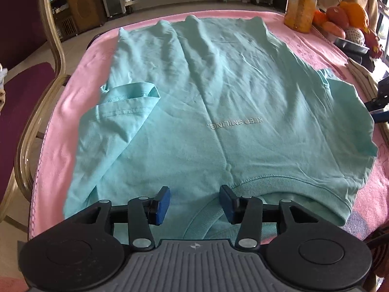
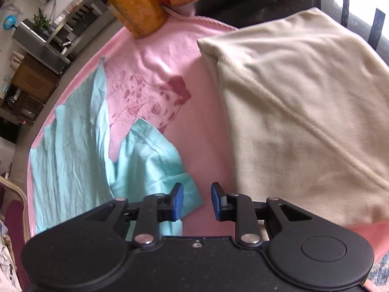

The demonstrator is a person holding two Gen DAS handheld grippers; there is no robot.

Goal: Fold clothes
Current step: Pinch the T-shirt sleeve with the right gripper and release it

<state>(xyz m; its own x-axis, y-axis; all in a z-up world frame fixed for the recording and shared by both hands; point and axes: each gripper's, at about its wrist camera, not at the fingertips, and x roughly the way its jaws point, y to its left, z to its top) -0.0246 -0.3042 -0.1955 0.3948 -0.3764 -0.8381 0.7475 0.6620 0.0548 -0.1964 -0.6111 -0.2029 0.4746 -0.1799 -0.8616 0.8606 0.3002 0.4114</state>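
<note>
A mint-green T-shirt [image 1: 218, 102] printed "KEEP SMILING" lies spread flat on a pink blanket [image 1: 80, 77], collar [image 1: 279, 182] towards me. Its left sleeve [image 1: 128, 102] is folded in over the body. My left gripper [image 1: 194, 203] is open and empty, hovering just above the collar edge. In the right wrist view the shirt's right sleeve [image 2: 155, 160] lies on the blanket [image 2: 201, 146]. My right gripper [image 2: 197, 200] is open and empty, just above the sleeve's corner. The right gripper's tip also shows in the left wrist view [image 1: 379, 104].
A folded cream garment [image 2: 299, 112] lies right of the right gripper. An orange-filled jar [image 2: 138, 7] and a dark tray of fruit [image 1: 345, 24] stand at the far right of the table. A wooden chair [image 1: 36, 92] stands by the left edge.
</note>
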